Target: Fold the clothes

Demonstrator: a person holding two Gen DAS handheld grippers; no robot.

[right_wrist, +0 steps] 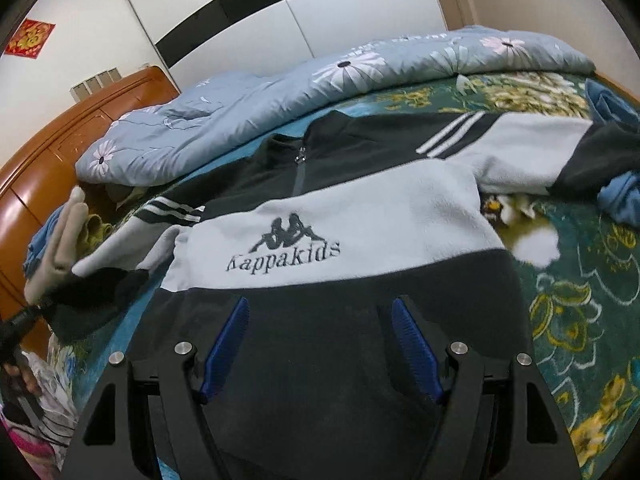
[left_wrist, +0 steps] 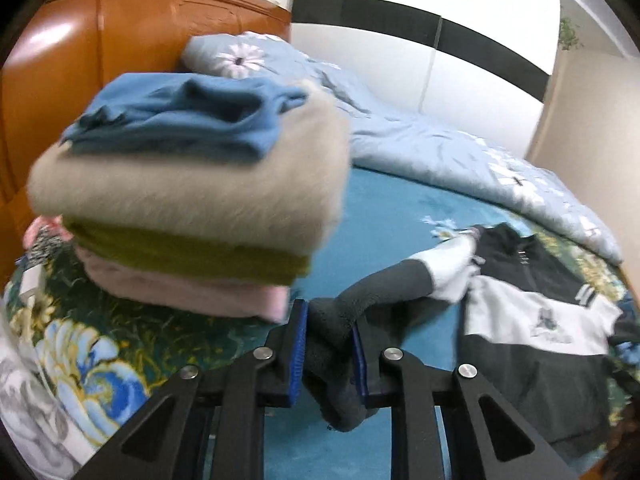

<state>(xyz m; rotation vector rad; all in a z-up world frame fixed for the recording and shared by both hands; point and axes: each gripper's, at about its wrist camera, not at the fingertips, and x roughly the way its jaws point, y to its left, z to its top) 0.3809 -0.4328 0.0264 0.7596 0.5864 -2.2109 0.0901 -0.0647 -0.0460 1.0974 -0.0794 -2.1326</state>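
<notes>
A black and white Kappakids fleece (right_wrist: pixel 344 232) lies face up and spread out on the bed, collar toward the quilt. It also shows in the left wrist view (left_wrist: pixel 532 320). My left gripper (left_wrist: pixel 329 320) is shut on the dark cuff of its sleeve (left_wrist: pixel 384 284) and holds it off the bed. From the right wrist view that gripper shows at the far left (right_wrist: pixel 28 312) with the sleeve (right_wrist: pixel 100 280). My right gripper (right_wrist: pixel 320 312) is open and empty, just above the fleece's dark hem. The other sleeve (right_wrist: pixel 532 148) lies stretched to the right.
A stack of folded clothes (left_wrist: pixel 192 184) stands close on the left of my left gripper. A pale blue flowered quilt (right_wrist: pixel 280 92) lies bunched along the far side of the bed. A wooden headboard (left_wrist: pixel 120 32) stands behind. A loose blue garment (right_wrist: pixel 620 196) lies at the right.
</notes>
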